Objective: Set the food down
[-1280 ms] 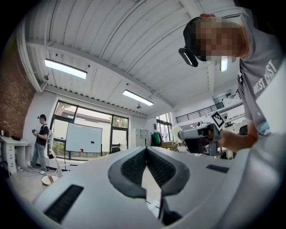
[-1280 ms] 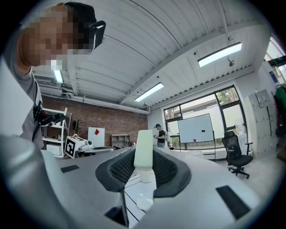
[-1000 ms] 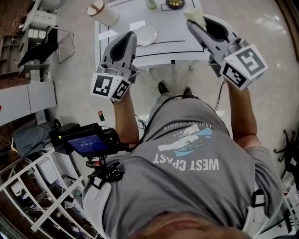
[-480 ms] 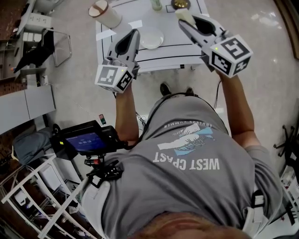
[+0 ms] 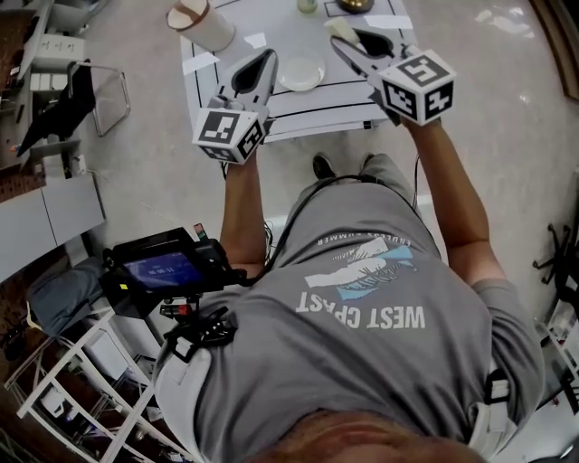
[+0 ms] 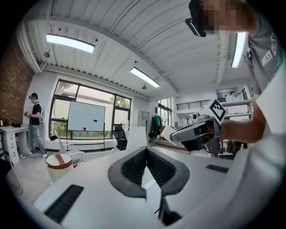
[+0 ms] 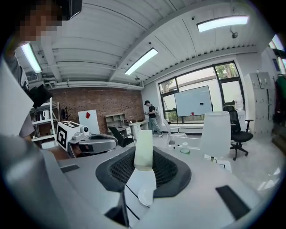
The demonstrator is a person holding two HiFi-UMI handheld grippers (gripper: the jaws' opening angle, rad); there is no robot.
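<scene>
My right gripper (image 5: pixel 348 38) is shut on a pale, flat slab of food (image 5: pixel 343 30), which stands upright between the jaws in the right gripper view (image 7: pixel 144 150). It hangs over the far right part of the white table (image 5: pixel 344 86). A small white plate (image 5: pixel 301 72) lies on the table between the two grippers and shows below the jaws (image 7: pixel 145 197). My left gripper (image 5: pixel 263 63) hovers over the table's near left part with its jaws closed together and nothing in them (image 6: pixel 145 152). From the left gripper view, the right gripper (image 6: pixel 192 132) and the food (image 6: pixel 167 133) show to the right.
A paper cup with a brown band (image 5: pixel 201 23) stands at the table's far left corner (image 6: pixel 58 164). A brown bowl (image 5: pixel 351 5) and a small jar (image 5: pixel 308 4) sit at the far edge. A camera rig (image 5: pixel 163 271) stands at my left; another person (image 7: pixel 149 116) is far off.
Both grippers have moved forward over the table and lower. The right one carried the food to the left, nearer the plate. Neither grip has changed.
</scene>
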